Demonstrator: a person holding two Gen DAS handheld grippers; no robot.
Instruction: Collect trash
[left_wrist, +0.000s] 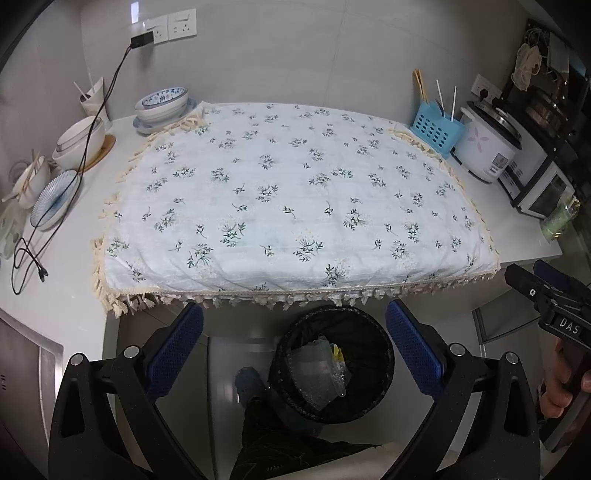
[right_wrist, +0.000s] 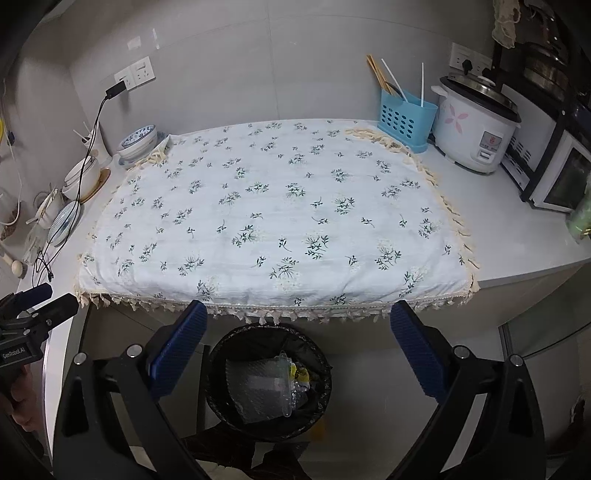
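A black trash bin (left_wrist: 365, 328) with a dark liner stands on the floor below the counter's front edge; it also shows in the right wrist view (right_wrist: 229, 350). Inside lie clear bubble wrap (left_wrist: 314, 373), a clear plastic piece and something yellow (right_wrist: 299, 373). My left gripper (left_wrist: 295, 332) is open and empty, held above the bin. My right gripper (right_wrist: 295, 328) is open and empty too, above the bin. The right gripper shows at the right edge of the left wrist view (left_wrist: 543, 288); the left one shows at the left edge of the right wrist view (right_wrist: 40, 306). The floral cloth (left_wrist: 295, 195) bears no loose objects.
Bowls and plates (left_wrist: 162, 103) and a black cable (left_wrist: 88, 129) lie on the counter's left. A blue utensil holder (left_wrist: 436, 129), a rice cooker (left_wrist: 487, 147) and a small oven (left_wrist: 543, 188) stand at the right. A person's foot (left_wrist: 247, 384) is beside the bin.
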